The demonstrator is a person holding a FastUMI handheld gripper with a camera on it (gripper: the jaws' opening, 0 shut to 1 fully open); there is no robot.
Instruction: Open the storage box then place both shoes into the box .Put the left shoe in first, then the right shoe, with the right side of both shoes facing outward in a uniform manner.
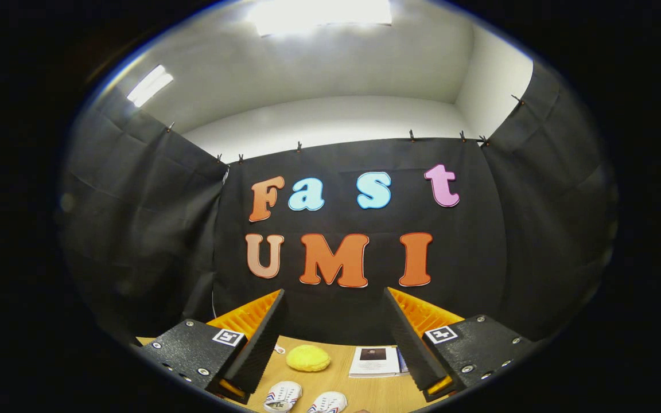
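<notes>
My gripper (335,298) is held high above the wooden table (365,387), open, with a wide gap and nothing between its fingers. Far below, between the fingers, two small white shoes with striped sides lie side by side: one shoe (282,396) toward the left finger, the other shoe (328,402) just to its right. I see only their front parts.
A yellow round soft object (307,358) lies on the table beyond the shoes. To its right rests a white booklet (374,361) with a dark picture. Black cloth walls close the booth at the back and both sides.
</notes>
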